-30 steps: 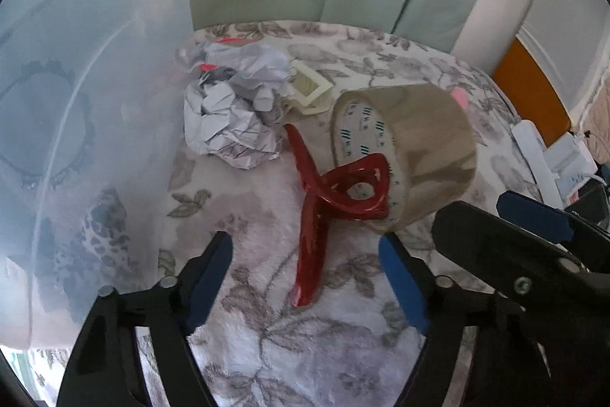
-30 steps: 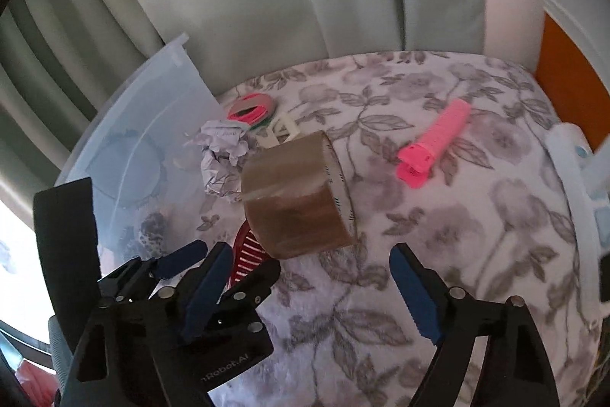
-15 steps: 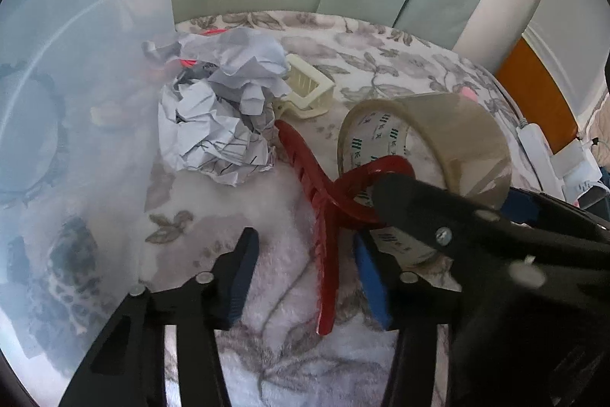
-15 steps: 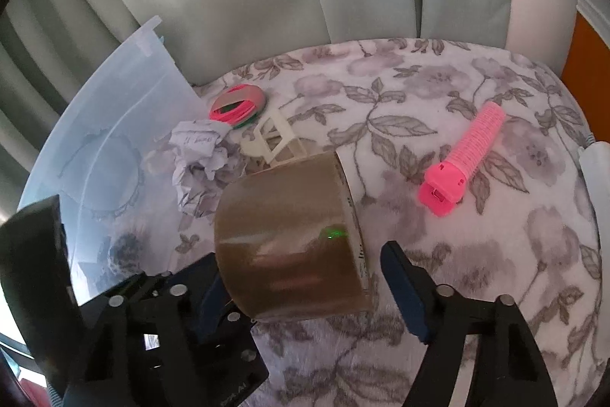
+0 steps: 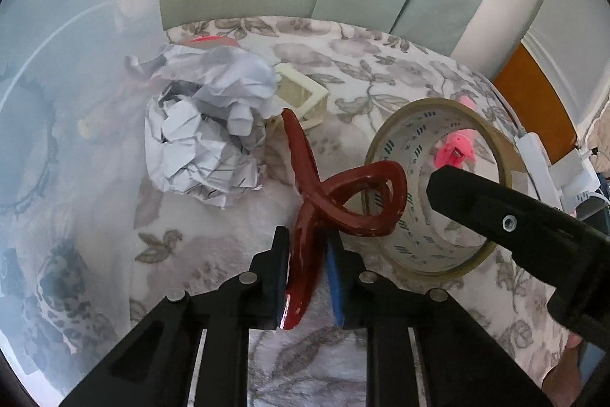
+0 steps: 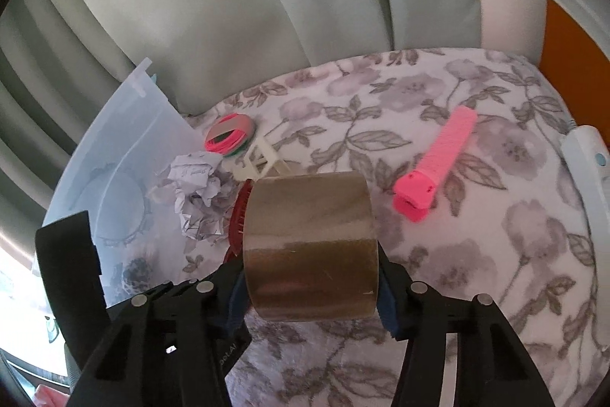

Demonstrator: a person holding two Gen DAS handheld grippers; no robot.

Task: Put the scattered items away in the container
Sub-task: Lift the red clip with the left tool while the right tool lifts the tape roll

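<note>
A dark red hair claw clip [image 5: 305,155] lies on the floral cloth, its lower arm between the pads of my left gripper [image 5: 307,254], whose jaws are closing and press on it. Just right of it stands a brown packing tape roll [image 5: 404,216] on its edge. In the right wrist view that tape roll [image 6: 309,235] fills the gap of my right gripper [image 6: 310,277], whose jaws are closing with both pads against its flat sides. The clear plastic container [image 6: 126,124] stands at the left, and its wall [image 5: 76,25] fills the left wrist view's left side.
Crumpled paper [image 5: 202,140] and a cream plastic clip [image 5: 301,98] lie beside the container. Farther back rests a pink and green tape roll [image 6: 228,134]. A pink hair roller [image 6: 438,163] lies to the right, a white power strip [image 6: 587,170] at the cloth's right edge.
Both grippers have narrowed. The left one moved forward and closed round the red clip's arm. The right one came in over the tape roll and closed onto its sides.
</note>
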